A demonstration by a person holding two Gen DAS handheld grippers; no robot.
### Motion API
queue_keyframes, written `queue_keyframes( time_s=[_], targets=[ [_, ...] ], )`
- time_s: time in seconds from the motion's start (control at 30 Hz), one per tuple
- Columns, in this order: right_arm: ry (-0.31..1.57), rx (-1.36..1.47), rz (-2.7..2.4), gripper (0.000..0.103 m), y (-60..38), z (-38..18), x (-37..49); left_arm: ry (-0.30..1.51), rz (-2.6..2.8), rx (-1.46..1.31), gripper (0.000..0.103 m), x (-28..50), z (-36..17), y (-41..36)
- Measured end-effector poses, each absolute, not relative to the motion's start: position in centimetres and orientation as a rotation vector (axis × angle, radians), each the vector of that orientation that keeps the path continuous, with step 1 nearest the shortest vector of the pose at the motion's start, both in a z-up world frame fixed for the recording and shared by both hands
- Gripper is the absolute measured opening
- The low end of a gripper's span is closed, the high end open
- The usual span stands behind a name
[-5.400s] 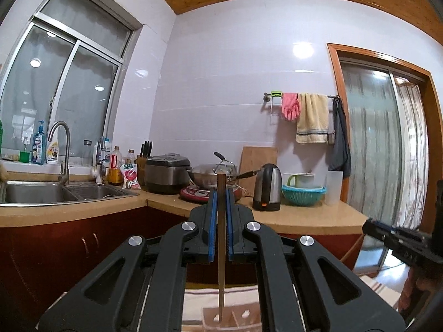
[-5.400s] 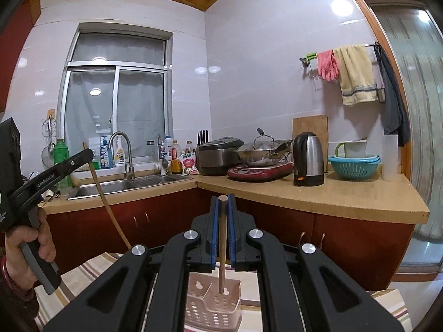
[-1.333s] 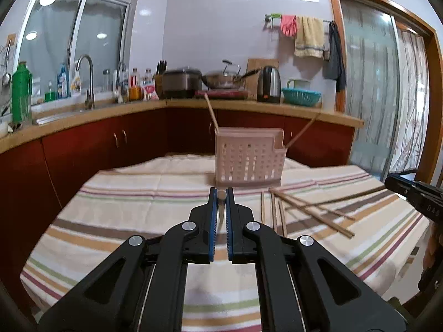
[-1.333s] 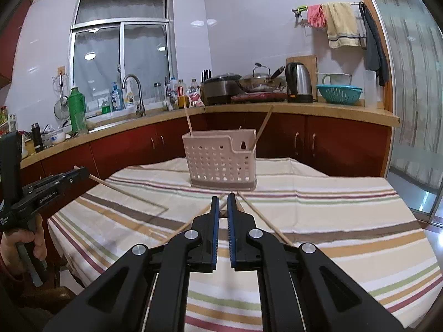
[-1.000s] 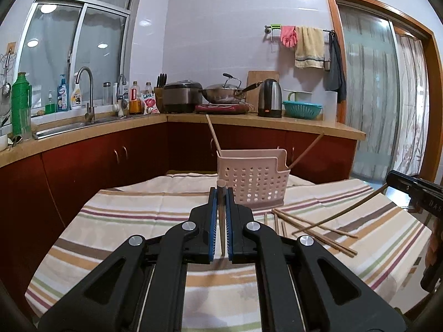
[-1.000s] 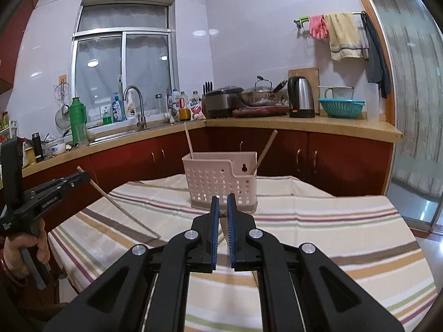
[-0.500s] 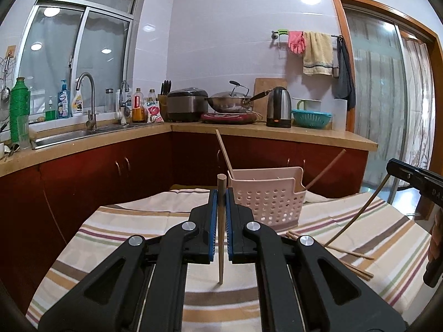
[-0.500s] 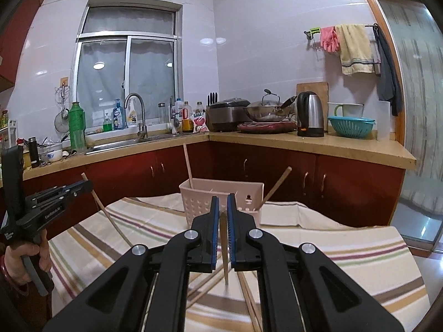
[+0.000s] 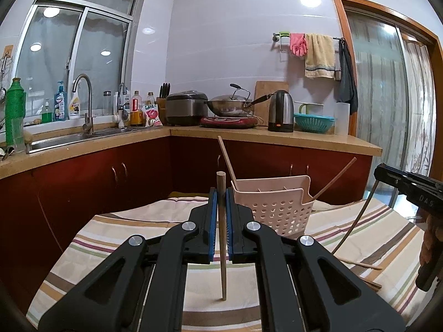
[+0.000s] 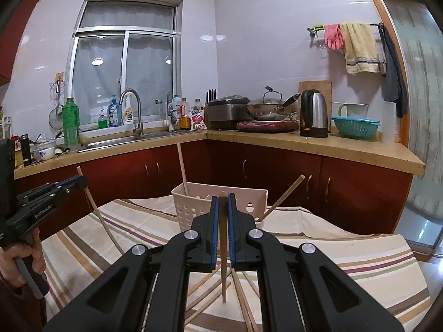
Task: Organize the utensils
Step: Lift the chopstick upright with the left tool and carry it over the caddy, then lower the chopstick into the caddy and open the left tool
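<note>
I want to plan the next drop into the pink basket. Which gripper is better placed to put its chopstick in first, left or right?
Probably the right gripper. Its chopstick hangs upright directly before the pink basket, centred in its view. The left gripper also holds a chopstick, but there the basket sits off to the right.

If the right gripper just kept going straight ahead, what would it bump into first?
Most likely the pink utensil basket. The right gripper points straight at its near wall, with a chopstick clamped upright between the jaws. Depth is hard to judge through the fisheye, but nothing else shows in between.
</note>
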State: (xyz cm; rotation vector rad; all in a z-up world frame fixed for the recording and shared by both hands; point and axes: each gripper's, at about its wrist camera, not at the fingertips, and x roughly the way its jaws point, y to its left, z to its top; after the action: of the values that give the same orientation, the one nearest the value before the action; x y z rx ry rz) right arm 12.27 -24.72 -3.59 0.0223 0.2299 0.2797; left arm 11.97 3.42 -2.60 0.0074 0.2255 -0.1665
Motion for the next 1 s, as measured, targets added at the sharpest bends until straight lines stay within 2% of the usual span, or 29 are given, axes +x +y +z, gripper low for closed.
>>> queue_keyframes(
  time_s=[0.27,0.7,1.0],
  targets=[
    [0.188,0.049,0.298,0.007,-25.2,-1.1,12.7,0.187,-0.209,-0.009,0.006,13.3,0.0,3.3],
    [0.008,0.069,0.311,0.007,-26.9,5.8,13.8,-0.015,-0.259,-0.001,0.006,15.4,8.2,1.8],
    [-0.012,0.085,0.283,0.007,-27.9,5.9,18.0,-0.065,-0.268,-0.020,0.006,18.9,9.1,-0.6]
  ],
)
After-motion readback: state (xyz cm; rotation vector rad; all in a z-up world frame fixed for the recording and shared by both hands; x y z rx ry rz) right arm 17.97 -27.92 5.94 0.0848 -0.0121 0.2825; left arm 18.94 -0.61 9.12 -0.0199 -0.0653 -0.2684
